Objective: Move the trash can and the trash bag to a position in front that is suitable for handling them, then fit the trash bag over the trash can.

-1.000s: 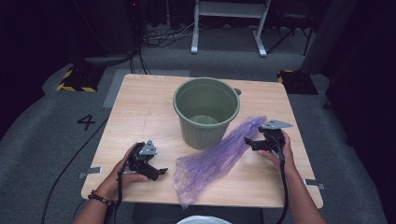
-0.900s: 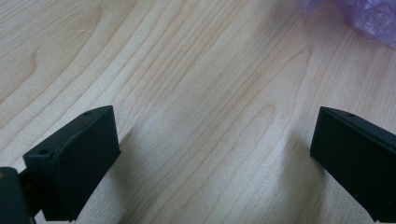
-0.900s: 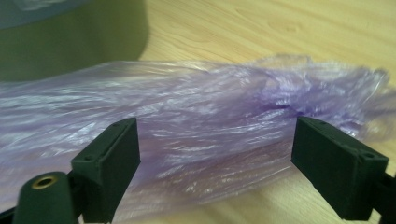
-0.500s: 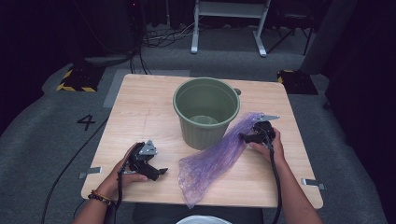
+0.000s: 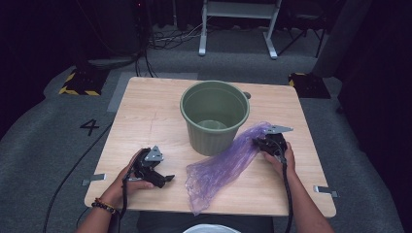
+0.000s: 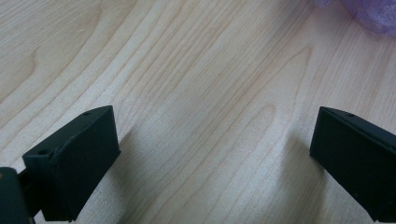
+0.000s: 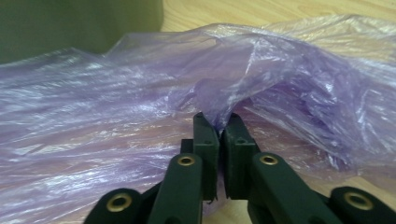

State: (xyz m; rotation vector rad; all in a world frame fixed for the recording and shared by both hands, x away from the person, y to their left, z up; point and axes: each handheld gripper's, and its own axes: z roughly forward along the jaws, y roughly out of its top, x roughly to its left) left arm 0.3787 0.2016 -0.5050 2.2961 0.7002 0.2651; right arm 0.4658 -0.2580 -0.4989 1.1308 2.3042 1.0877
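Right gripper view: purple bag (image 7: 140, 107) pinched between right tongs (image 7: 218, 122)

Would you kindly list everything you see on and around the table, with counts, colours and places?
bucket: one, green, upright at the table's middle.
plastic bag: one, purple, translucent, lying against the bucket's right side.
table: one, light wood.
metal frame: one, white, on the floor behind.
left tongs: one, black, open above bare wood.
right tongs: one, black, just closed on a fold of the bag.
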